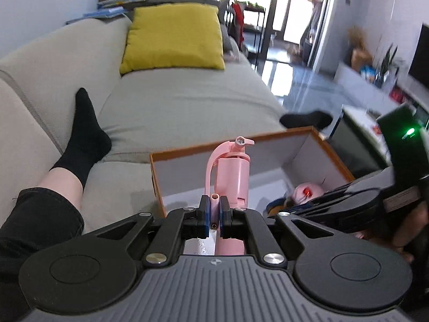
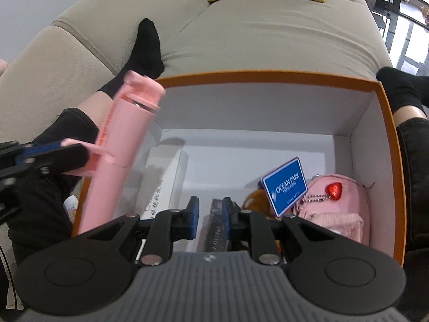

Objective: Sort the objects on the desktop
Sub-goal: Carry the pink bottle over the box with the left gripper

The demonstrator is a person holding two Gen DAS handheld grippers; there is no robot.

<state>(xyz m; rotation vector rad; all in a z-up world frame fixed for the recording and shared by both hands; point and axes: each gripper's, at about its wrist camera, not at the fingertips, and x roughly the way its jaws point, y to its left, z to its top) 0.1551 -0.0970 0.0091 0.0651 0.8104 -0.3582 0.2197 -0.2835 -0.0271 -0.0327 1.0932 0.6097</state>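
Note:
My left gripper (image 1: pixel 214 212) is shut on the thin tab of a pink stick-shaped gadget (image 1: pixel 232 177). The gadget stands upright over the near-left corner of an orange-rimmed white box (image 1: pixel 332 155). In the right wrist view the pink gadget (image 2: pixel 118 155) leans at the box's (image 2: pixel 268 76) left wall. My right gripper (image 2: pixel 210 213) hangs over the box's near side. It is shut on a dark book-like thing (image 2: pixel 217 225) with pale lettering, whose lower part is hidden. It also shows from the side as the right gripper (image 1: pixel 308 206).
In the box lie a blue Ocean Park tag (image 2: pixel 285 185), a pink pouch with a red heart (image 2: pixel 337 201), a brown plush (image 2: pixel 257 201) and a white carton (image 2: pixel 163 177). A person's legs in black socks (image 2: pixel 144 51) flank the box on a beige sofa with a yellow cushion (image 1: pixel 174 36).

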